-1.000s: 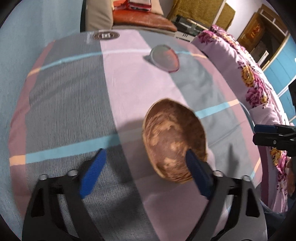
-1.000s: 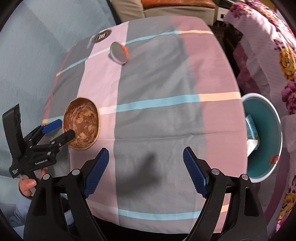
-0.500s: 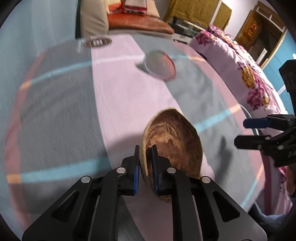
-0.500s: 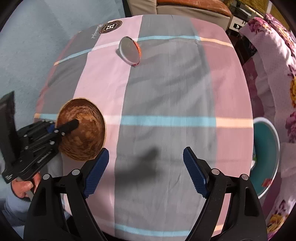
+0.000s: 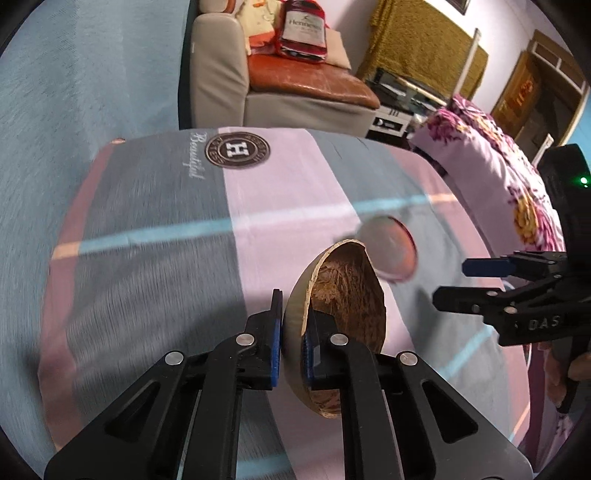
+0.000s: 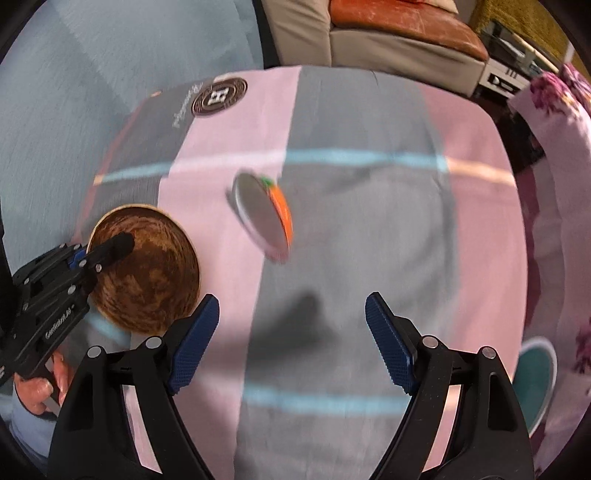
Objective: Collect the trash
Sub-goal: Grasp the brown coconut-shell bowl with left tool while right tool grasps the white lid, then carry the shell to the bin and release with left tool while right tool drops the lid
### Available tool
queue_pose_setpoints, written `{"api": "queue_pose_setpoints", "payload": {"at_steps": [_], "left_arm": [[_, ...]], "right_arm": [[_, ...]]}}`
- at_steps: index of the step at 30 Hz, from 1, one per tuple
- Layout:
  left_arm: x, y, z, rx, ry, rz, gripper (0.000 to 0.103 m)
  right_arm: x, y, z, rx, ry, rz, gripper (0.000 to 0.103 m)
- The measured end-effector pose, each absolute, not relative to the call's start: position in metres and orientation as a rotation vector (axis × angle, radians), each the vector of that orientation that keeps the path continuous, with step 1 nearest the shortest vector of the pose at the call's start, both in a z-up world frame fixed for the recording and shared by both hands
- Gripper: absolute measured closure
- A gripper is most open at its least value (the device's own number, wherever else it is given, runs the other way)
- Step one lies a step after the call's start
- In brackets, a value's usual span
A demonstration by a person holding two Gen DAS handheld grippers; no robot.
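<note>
Leftmost, in the right wrist view, a hand (image 6: pixel 38 391) holds the left gripper (image 6: pixel 101 254), whose pads clamp the near rim of a coconut shell (image 6: pixel 147 273): one finger (image 6: pixel 114 246) reaches inside the brown hollow, the other lies outside, hidden beneath the wall. From this view the shell is seen mouth-on over the left part of the cloth (image 6: pixel 351 229), a striped grey and pink sheet crossed by pale blue and peach lines, with a round dark badge (image 6: pixel 219 96) printed near its far left corner. From the left wrist view the shell (image 5: pixel 343 295) stands tilted on edge between the pads, its mouth turned to the right, its long axis running away from the camera toward the far side of the cloth (image 5: pixel 166 229); whether its lower end touches the cloth cannot be told. Just behind it, partly hidden by its far rim, lies a lid (image 5: pixel 388 251), a grey disc with an orange edge, blurred in both views; it rests near the cloth's middle (image 6: pixel 264 216), tilted, its long axis running from far left to near right. Nearer the camera the right gripper (image 6: pixel 291 345) hangs over bare grey cloth with its jaws wide apart and nothing between them, the lid well ahead of its blue pads. Beyond the cloth stands a sofa (image 6: pixel 402 27) with an orange cushion. At the right edge a flowered purple blanket (image 6: pixel 557 155) drapes down, and below it, near the cloth's near right corner, sits a teal bin (image 6: pixel 535 384), only its rim and part of its inside showing.
</note>
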State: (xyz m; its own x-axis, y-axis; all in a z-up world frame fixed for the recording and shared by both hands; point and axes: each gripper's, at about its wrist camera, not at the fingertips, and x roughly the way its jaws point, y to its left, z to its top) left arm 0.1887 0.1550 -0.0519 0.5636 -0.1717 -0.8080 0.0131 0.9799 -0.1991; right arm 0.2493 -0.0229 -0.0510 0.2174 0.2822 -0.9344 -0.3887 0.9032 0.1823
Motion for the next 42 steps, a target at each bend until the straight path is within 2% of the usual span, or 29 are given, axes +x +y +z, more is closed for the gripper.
{"api": "queue_pose_setpoints", "payload": {"at_steps": [2, 6, 7, 9, 11, 12, 17, 28, 42], "left_arm": [[0.196, 0.159, -0.054, -0.188, 0.974, -0.119, 0.093], [0.202, 0.162, -0.067, -0.194, 1.004, -0.124, 0.093], [0.203, 0.164, -0.07, -0.202, 1.012, -0.124, 0.093], [0.203, 0.165, -0.073, -0.217, 1.014, -0.123, 0.092], [0.202, 0.165, -0.071, -0.217, 1.005, -0.112, 0.093], [0.201, 0.164, -0.07, -0.207, 0.998, -0.103, 0.093], [0.192, 0.153, -0.058, -0.212, 0.973, -0.114, 0.093], [0.166, 0.101, -0.034, -0.166, 0.946, -0.172, 0.093], [0.14, -0.025, -0.015, -0.076, 0.95, -0.345, 0.093]], "right_arm": [[0.266, -0.015, -0.055, -0.094, 1.266, 0.479, 0.037], [0.285, -0.007, -0.065, -0.075, 1.278, 0.493, 0.042], [0.289, -0.005, -0.068, -0.072, 1.278, 0.496, 0.047], [0.294, -0.003, -0.074, -0.067, 1.28, 0.504, 0.06], [0.295, -0.002, -0.079, -0.059, 1.293, 0.512, 0.09], [0.294, -0.003, -0.08, -0.055, 1.296, 0.512, 0.095], [0.279, -0.015, -0.069, -0.054, 1.26, 0.493, 0.099], [0.221, -0.073, -0.033, 0.021, 1.211, 0.47, 0.099], [0.14, -0.194, 0.012, 0.159, 1.086, 0.372, 0.099]]}}
